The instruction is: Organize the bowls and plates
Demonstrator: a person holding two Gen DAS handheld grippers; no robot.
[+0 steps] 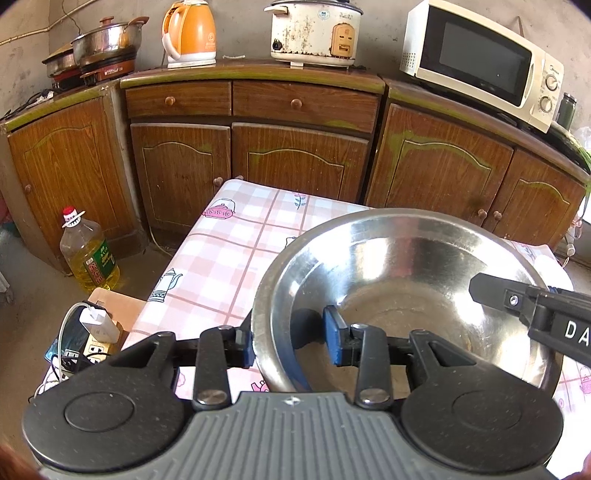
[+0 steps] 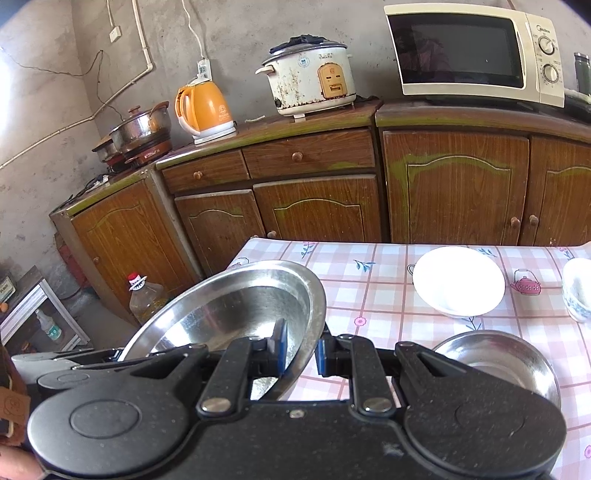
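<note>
Above a counter (image 2: 388, 295) covered in a pink checked cloth, a large steel basin (image 1: 406, 288) is held up by both hand-held grippers. The left hand-held gripper (image 1: 291, 341) has its blue pads on either side of the basin's near rim, one outside and one inside; the pads look close to the metal, but firm contact cannot be made out. The right hand-held gripper (image 2: 301, 349) is closed on the opposite rim, tilting the basin. On the cloth to the right sit a white bowl (image 2: 458, 280), a smaller steel bowl (image 2: 498, 354) nearer the camera, and a patterned bowl (image 2: 578, 288) at the edge of view. Behind stand wooden cabinets (image 1: 251, 147) with a microwave (image 1: 480, 62), rice cooker (image 1: 314, 33) and orange kettle (image 1: 190, 35).
</note>
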